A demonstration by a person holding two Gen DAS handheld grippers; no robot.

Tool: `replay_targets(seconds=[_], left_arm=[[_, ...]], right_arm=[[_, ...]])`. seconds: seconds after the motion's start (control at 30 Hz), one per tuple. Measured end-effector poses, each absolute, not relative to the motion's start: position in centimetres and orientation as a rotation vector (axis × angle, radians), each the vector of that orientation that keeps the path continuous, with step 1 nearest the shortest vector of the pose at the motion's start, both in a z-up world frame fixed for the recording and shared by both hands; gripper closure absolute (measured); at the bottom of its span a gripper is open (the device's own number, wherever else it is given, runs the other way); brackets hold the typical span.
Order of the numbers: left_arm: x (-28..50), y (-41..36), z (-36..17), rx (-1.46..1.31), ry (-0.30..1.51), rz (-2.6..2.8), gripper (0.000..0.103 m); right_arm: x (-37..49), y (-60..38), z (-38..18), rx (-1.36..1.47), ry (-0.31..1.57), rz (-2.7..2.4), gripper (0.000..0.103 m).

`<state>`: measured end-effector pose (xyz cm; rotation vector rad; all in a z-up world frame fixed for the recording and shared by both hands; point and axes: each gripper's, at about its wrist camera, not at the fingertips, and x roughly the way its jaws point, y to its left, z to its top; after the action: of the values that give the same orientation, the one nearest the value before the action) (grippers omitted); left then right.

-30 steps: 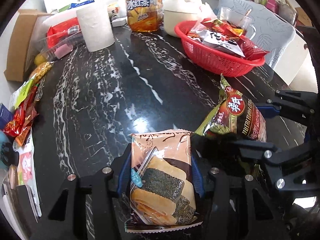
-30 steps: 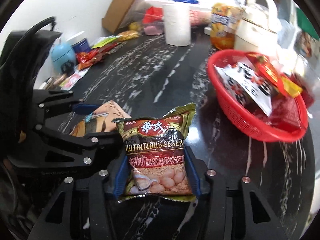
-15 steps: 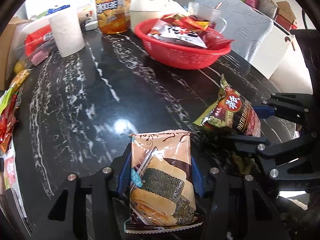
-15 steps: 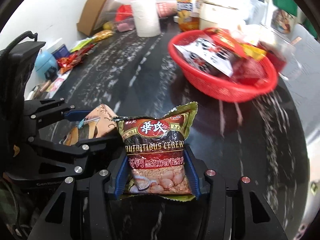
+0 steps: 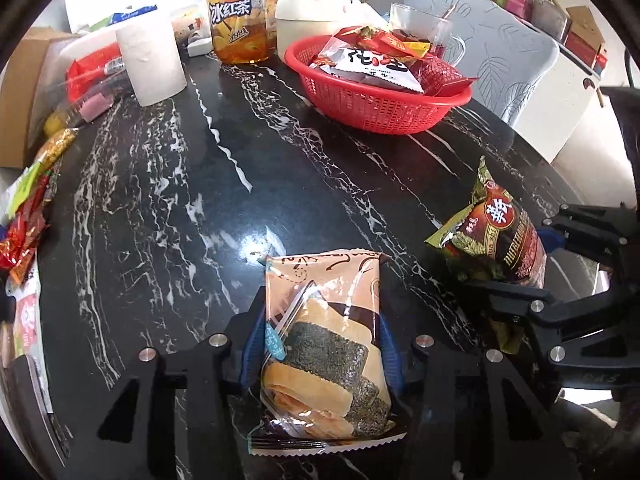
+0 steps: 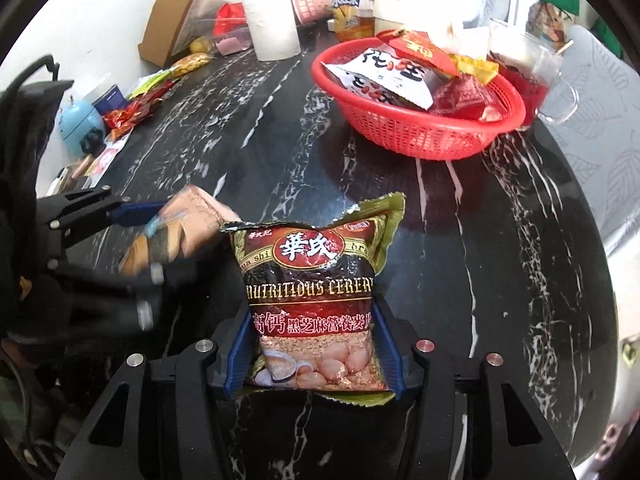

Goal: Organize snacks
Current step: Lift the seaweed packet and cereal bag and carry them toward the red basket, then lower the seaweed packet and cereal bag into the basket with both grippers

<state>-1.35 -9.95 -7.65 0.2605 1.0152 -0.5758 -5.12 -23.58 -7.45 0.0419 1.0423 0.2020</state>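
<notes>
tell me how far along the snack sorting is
Done: several packets already lie in the red basket. In hand: the left gripper grips a seaweed-roll packet, the right gripper a cereal packet. Left: both need dropping in, and loose wrappers remain along the table edge.

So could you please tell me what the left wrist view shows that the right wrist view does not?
Only the left wrist view shows the front of the peach seaweed-roll packet in the left gripper. Only the right wrist view shows the round blue gadget and the front of the dark red cereal bag in the right gripper. Both show the red plastic basket and white paper roll.
</notes>
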Motion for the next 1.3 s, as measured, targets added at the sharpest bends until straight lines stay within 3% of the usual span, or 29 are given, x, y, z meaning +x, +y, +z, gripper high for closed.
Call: replay_targets(seconds=[0.37,1.3], left_arm=[[-1.7,-10.6,-4.7,0.218,0.933,-0.649,0.056],[1.9,-13.5,6.5,0.098,0.62,-0.744,0.056]], right_arm=[[-6.1,-24.7,-6.3,0.148,0.984,0.238,0.056],[-4.8,-29.4,4.3,0.125,0.675,0.126,0.056]])
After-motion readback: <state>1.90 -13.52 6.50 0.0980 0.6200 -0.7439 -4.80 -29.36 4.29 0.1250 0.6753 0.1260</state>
